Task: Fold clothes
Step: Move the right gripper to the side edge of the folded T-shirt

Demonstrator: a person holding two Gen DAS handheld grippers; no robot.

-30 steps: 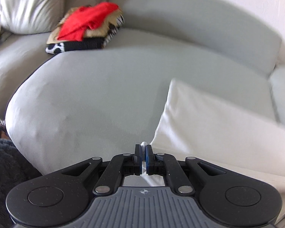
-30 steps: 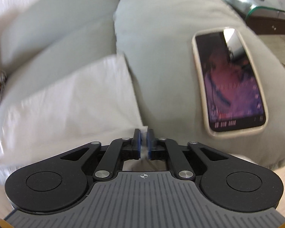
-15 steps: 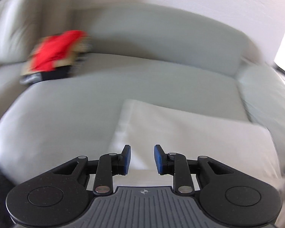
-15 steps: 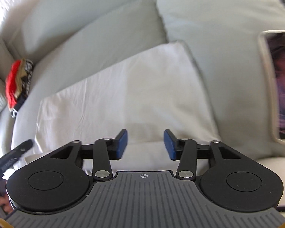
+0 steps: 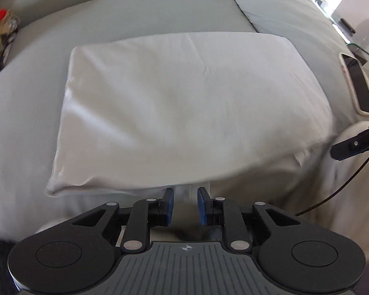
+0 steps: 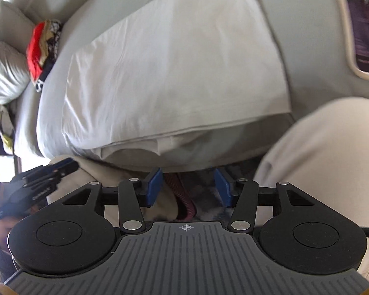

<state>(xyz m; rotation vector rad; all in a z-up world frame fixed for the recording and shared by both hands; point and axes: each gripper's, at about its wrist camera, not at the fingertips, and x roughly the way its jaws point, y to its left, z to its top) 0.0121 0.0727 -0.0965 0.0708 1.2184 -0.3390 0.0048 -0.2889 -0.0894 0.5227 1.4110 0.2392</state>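
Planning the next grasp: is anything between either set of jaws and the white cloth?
Nothing visible. The white cloth lies folded on the sofa seat, straight ahead of the open left gripper and open right gripper. The phone and the clothes pile sit off to the sides.

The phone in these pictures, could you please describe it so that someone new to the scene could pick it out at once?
Start from the pale grey sofa and the folded white cloth lying flat on its seat. Follow the seat past the cloth's right edge to the rounded armrest; the phone lies face up on it. Its dark, glossy screen in a cream case is the only hard, shiny thing among soft fabrics.
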